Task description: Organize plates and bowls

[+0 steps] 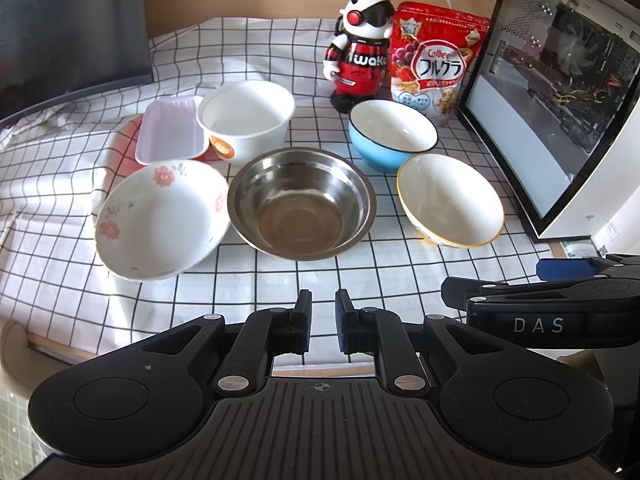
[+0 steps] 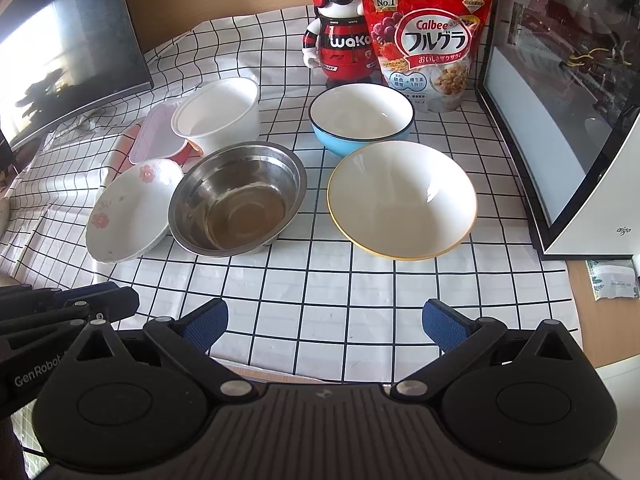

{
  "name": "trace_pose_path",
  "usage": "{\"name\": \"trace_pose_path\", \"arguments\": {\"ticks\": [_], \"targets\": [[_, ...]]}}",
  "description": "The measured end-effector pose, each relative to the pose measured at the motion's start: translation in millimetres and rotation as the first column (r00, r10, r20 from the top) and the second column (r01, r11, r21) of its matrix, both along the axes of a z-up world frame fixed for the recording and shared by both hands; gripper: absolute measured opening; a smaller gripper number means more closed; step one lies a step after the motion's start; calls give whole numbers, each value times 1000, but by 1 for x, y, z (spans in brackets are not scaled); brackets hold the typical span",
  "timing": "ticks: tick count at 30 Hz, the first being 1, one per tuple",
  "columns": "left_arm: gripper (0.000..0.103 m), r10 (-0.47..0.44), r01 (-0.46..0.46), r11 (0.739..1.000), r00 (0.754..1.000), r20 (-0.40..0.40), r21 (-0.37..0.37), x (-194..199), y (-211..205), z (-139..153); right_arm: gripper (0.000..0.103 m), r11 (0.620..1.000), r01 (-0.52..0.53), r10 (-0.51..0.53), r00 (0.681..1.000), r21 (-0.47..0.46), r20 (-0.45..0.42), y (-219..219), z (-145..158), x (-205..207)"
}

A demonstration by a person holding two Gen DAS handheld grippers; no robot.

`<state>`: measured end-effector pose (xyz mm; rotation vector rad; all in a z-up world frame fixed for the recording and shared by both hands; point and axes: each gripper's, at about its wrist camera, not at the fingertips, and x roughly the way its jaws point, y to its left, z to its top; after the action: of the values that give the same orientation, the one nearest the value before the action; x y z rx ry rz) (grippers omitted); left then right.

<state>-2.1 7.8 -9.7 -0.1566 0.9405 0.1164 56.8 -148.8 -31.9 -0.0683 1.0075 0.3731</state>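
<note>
Both grippers hover short of 5 unstacked bowls spread on the checked surface (image 2: 320,300). Left gripper (image 1: 323,320): fingers pressed together, empty. Right gripper (image 2: 325,326): fingers spread, facing the yellow-rimmed bowl (image 2: 402,204), probably readied for its rim; steel bowl (image 2: 238,198) alongside.

The red cereal bag (image 2: 426,40) reads "Calbee", "No.1" and "フルグラ". The toy robot (image 2: 340,24) says "wako". The white case (image 2: 592,216) says "aigo".

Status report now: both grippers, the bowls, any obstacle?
Left gripper shut, empty. Right gripper open, empty. Steel bowl, yellow-rimmed bowl, blue bowl unstacked. Nothing in the way.
</note>
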Motion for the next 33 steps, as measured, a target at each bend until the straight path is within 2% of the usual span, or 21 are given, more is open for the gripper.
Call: {"name": "trace_pose_path", "arguments": {"ticks": [33], "targets": [[15, 8, -8, 1000, 1000, -2, -9, -5, 6, -4, 103, 1000, 0, 0, 1000, 0, -3, 3, -2, -1]]}}
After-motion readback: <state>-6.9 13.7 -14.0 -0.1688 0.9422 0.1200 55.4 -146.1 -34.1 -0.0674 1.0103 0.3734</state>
